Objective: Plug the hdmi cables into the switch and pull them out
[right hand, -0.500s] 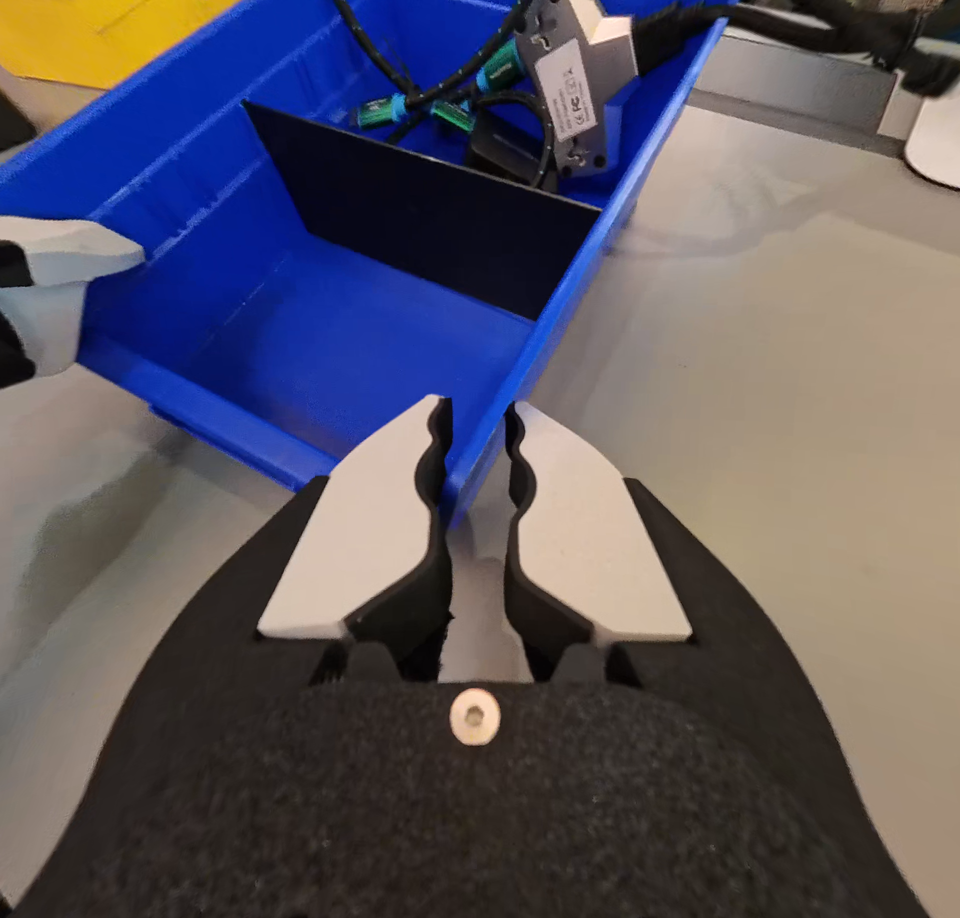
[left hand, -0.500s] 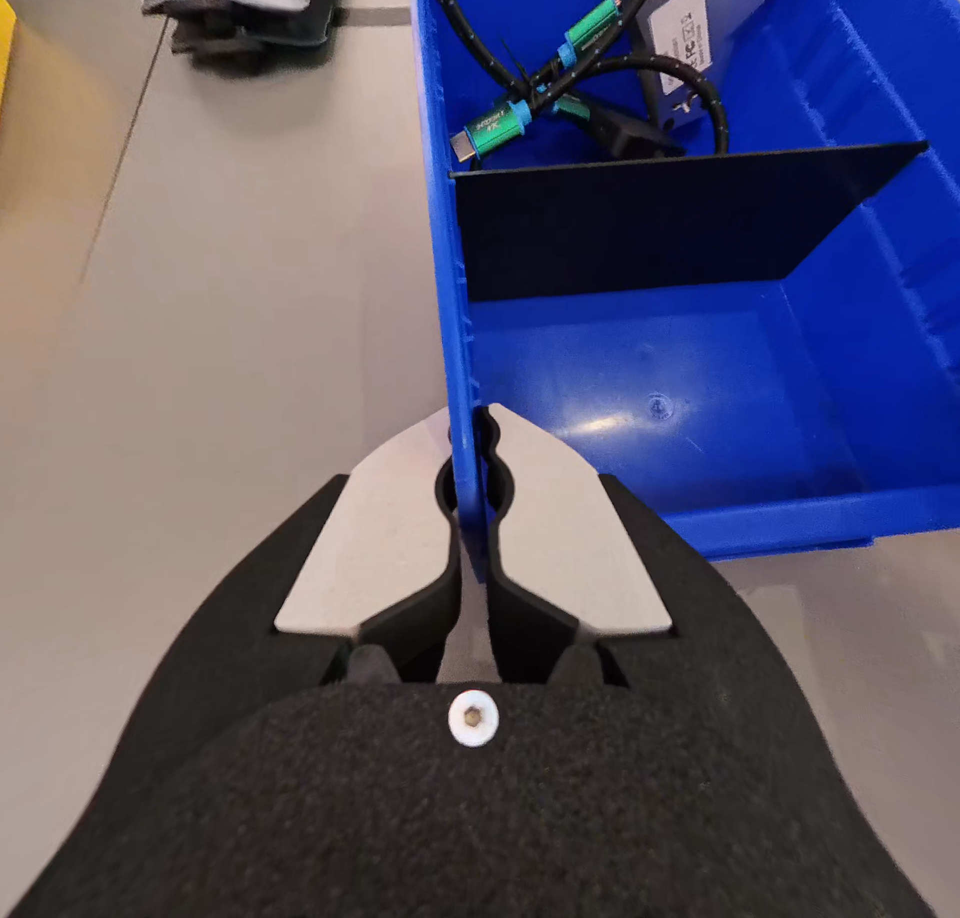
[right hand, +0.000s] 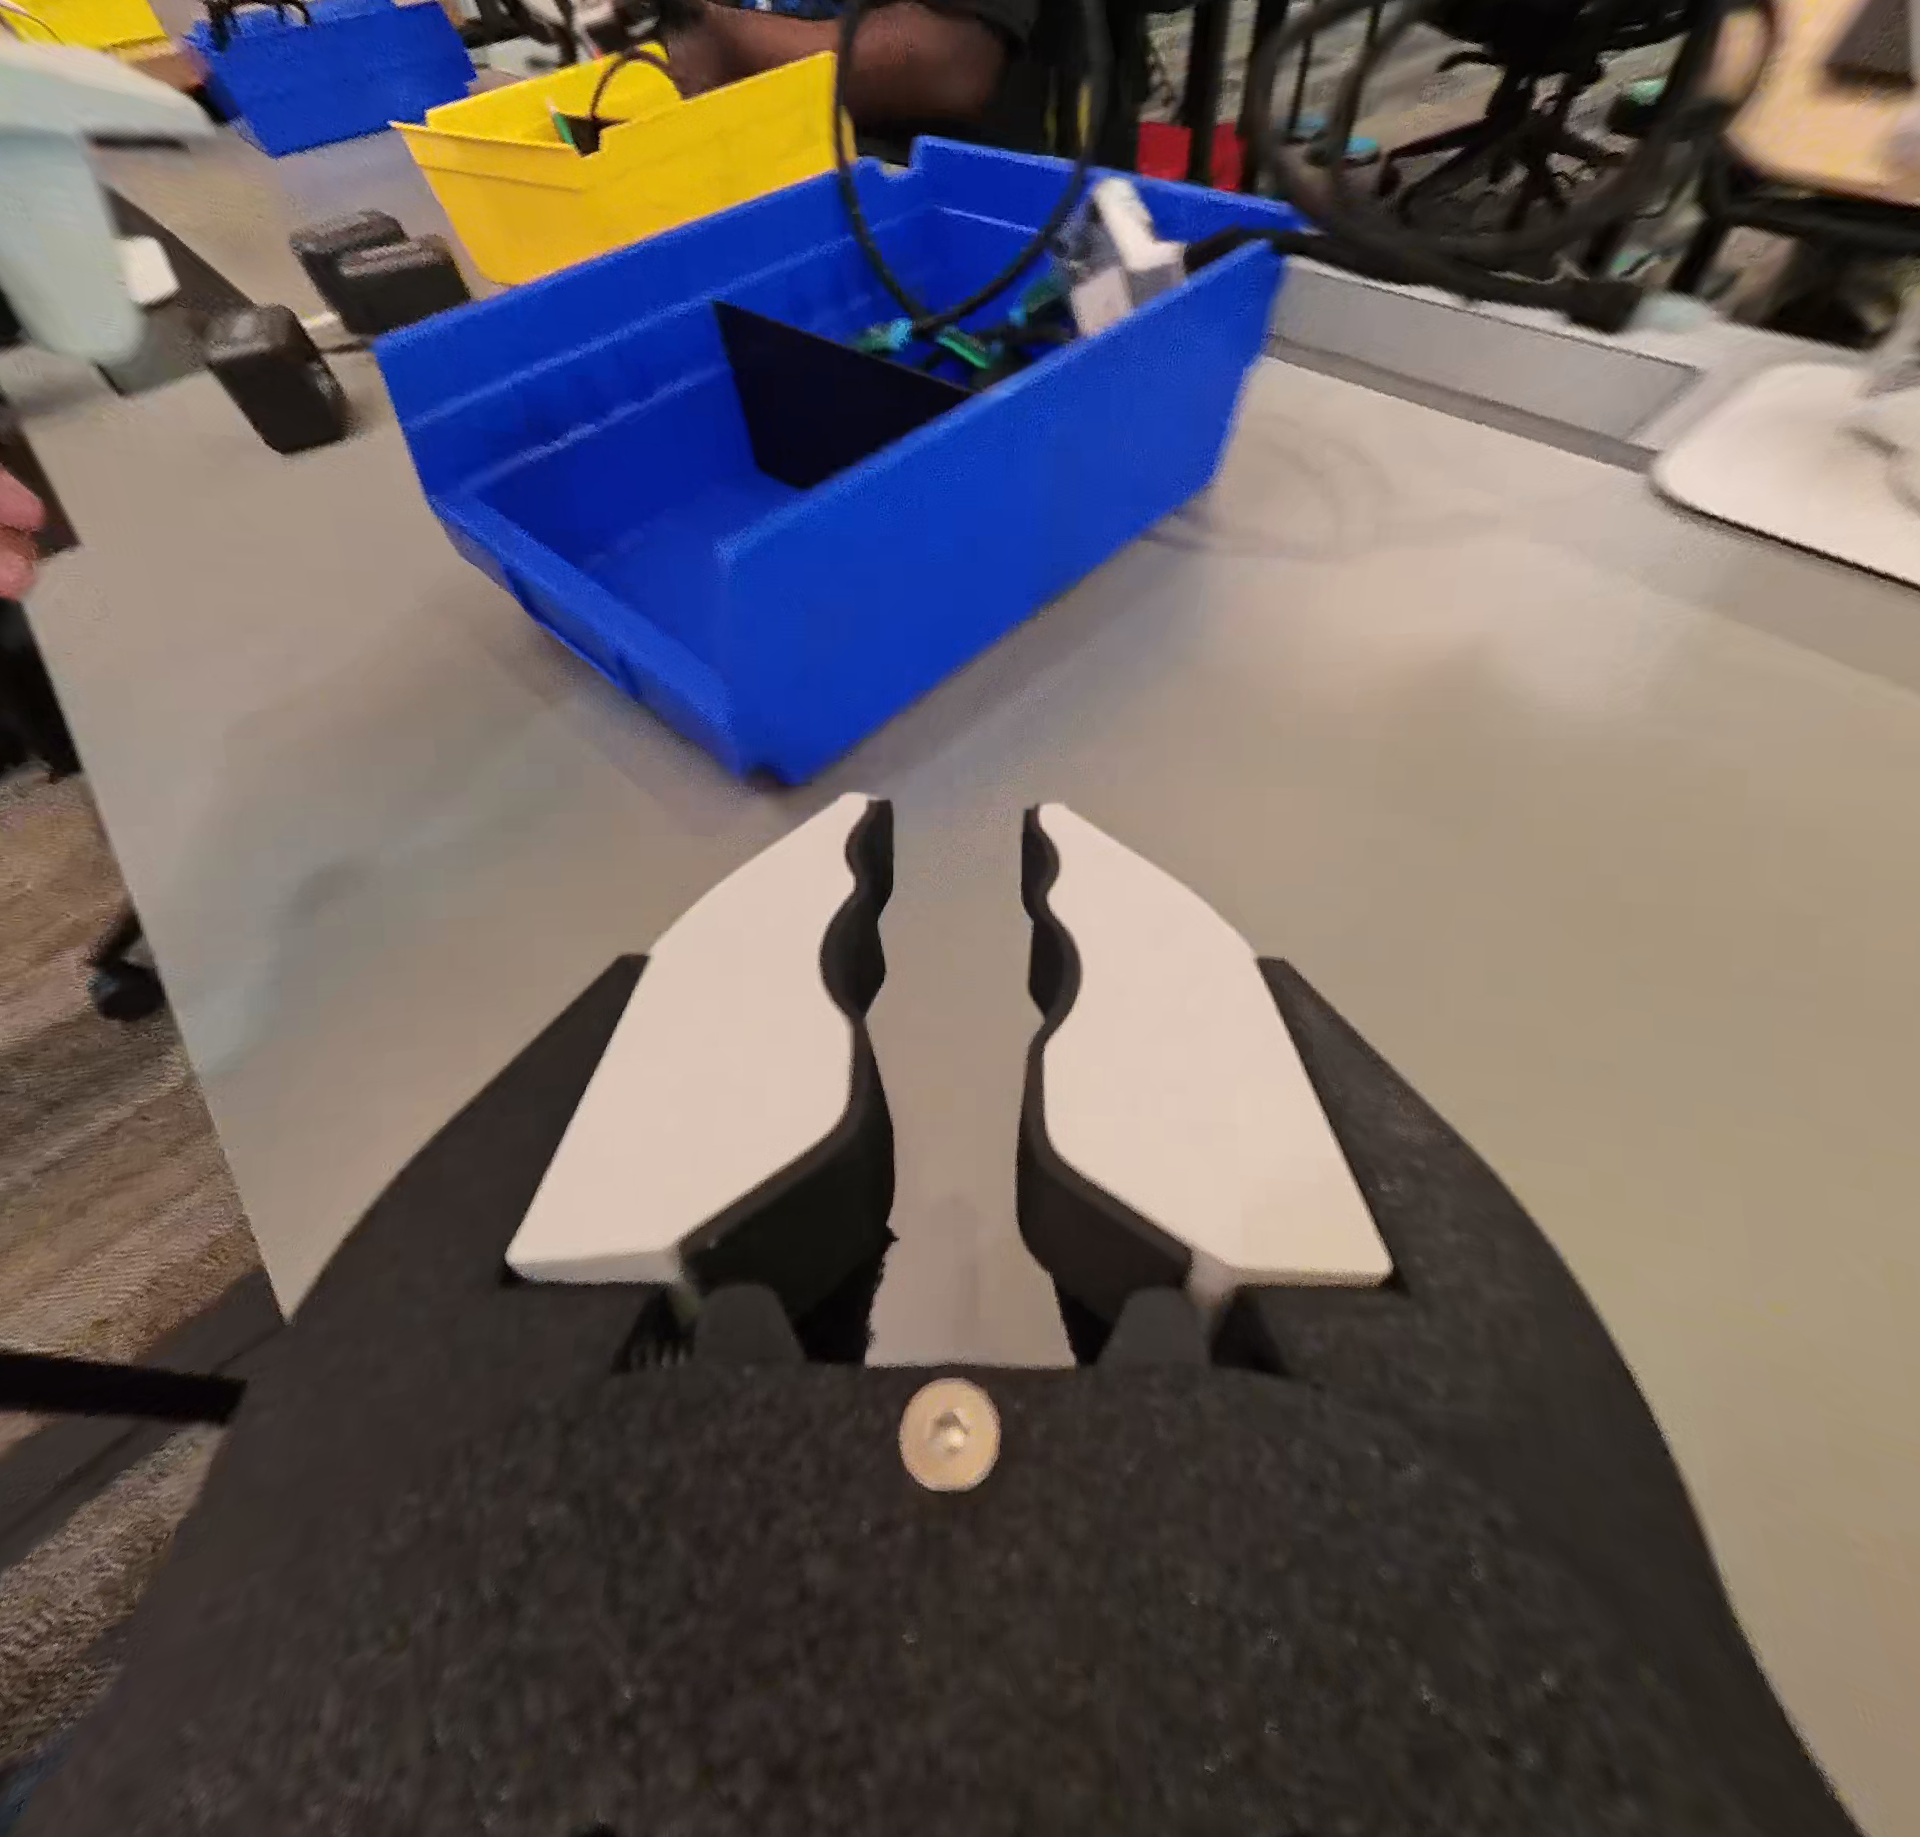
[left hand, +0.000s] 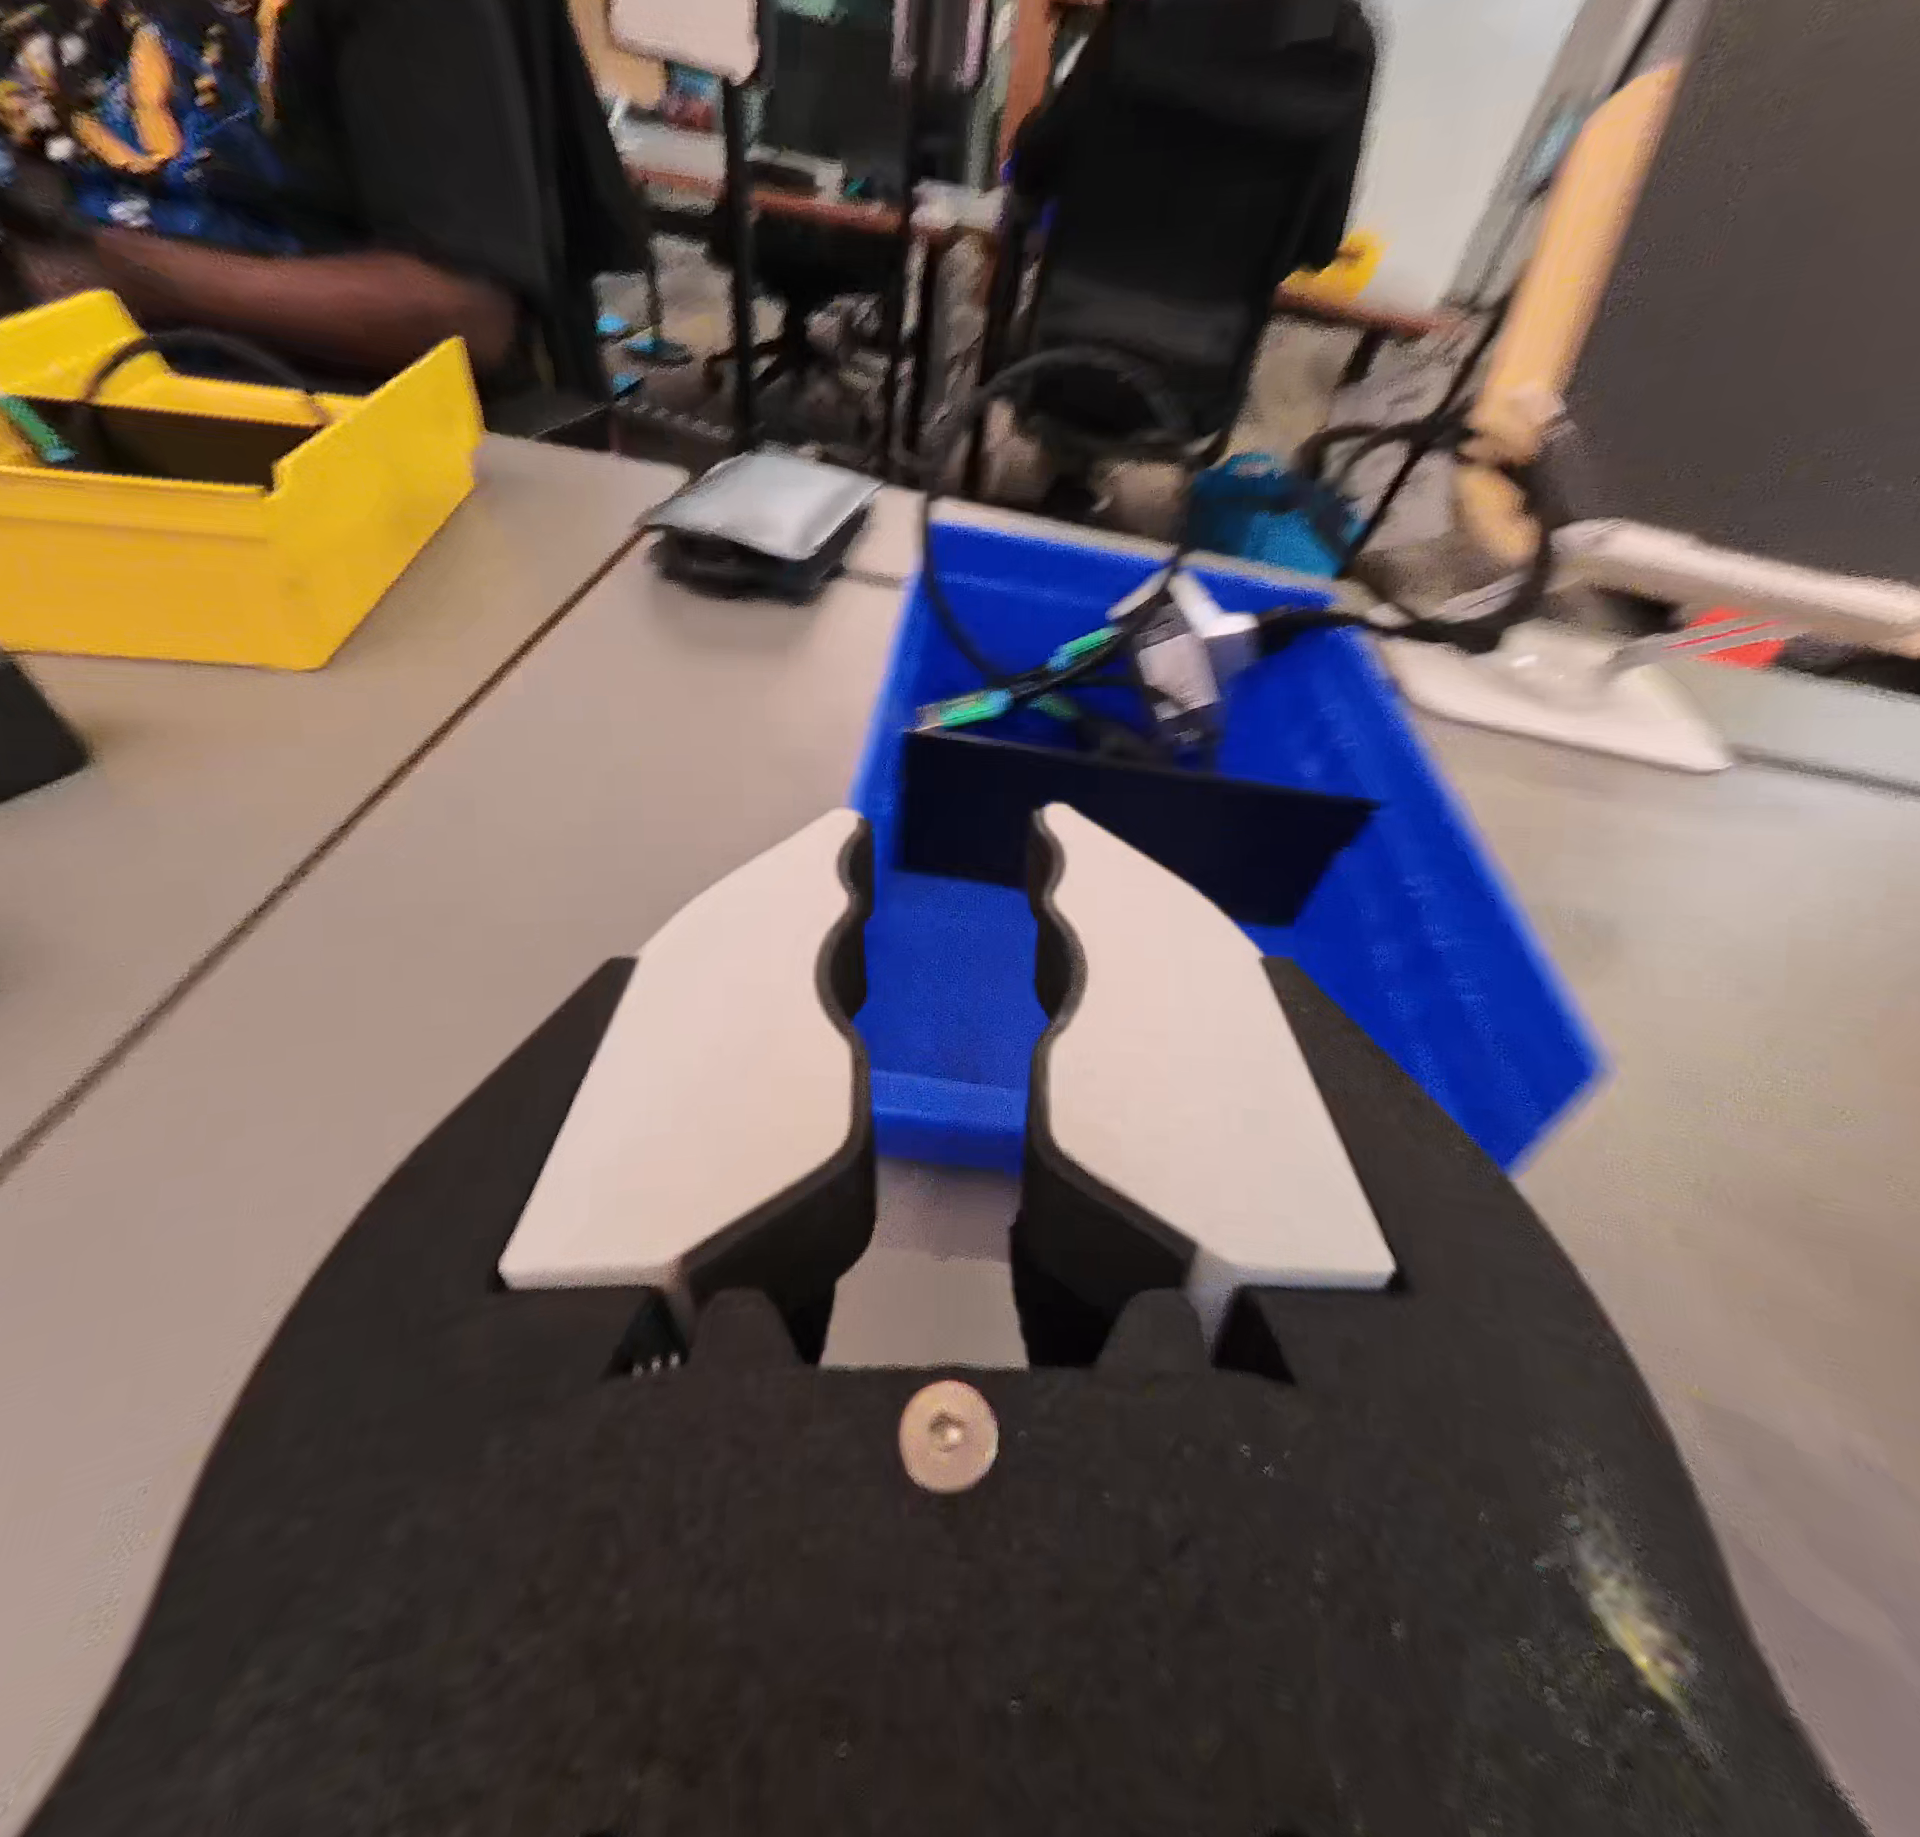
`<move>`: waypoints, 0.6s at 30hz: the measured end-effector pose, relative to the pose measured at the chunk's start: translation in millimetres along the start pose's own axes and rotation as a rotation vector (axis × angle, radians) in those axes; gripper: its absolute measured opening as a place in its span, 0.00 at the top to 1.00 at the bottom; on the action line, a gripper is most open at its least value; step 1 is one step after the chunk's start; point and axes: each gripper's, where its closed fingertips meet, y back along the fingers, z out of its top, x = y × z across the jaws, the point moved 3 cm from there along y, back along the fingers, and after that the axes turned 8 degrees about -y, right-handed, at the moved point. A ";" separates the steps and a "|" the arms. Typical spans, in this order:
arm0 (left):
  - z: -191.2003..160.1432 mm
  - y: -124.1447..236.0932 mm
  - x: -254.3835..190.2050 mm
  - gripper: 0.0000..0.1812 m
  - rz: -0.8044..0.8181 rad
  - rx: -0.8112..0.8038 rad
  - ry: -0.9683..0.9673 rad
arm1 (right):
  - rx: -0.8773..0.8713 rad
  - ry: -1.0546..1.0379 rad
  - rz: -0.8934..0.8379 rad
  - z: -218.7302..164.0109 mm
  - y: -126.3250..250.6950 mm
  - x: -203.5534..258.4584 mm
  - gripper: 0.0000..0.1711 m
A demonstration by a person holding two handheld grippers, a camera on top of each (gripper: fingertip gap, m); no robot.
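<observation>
A blue bin (left hand: 1455,914) (right hand: 935,582) with a black divider (left hand: 1143,831) (right hand: 831,405) stands on the grey table. Its far compartment holds the grey switch (left hand: 1184,665) (right hand: 1122,249) and black braided HDMI cables with green plugs (left hand: 966,712) (right hand: 894,338). The near compartment looks empty. My left gripper (left hand: 948,826) is open and empty, held back from the bin's near wall. My right gripper (right hand: 958,816) is open and empty over bare table in front of the bin's near corner.
A yellow bin (left hand: 229,530) (right hand: 623,166) stands at the far left, with a person seated behind it. A dark pouch (left hand: 758,525) lies beyond the blue bin. A white stand base (left hand: 1558,686) (right hand: 1787,478) sits at the right. Small black blocks (right hand: 275,374) and another blue bin (right hand: 332,73) stand at the left.
Both grippers have let go of the blue bin's walls, opened, and pulled back and up away from the bin. The views now tilt up toward the room.
</observation>
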 end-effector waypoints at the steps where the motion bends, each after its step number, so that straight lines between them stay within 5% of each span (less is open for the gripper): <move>1: 0.5 3.6 -16.5 0.81 -0.042 -0.022 0.016 | -0.004 0.016 -0.024 -1.7 18.6 -17.2 0.86; 8: -54.8 -5.6 -129.8 0.63 -0.289 0.069 -0.041 | -0.163 0.082 -0.331 1.3 179.8 -156.1 0.85; 14: -81.4 -10.5 -166.3 0.66 -0.390 0.139 -0.058 | -0.234 -0.092 -0.703 -56.0 293.0 -271.2 0.81; 18: -74.6 -9.7 -168.2 0.68 -0.398 0.101 -0.113 | -0.170 -0.138 -0.780 -73.2 321.9 -305.7 0.79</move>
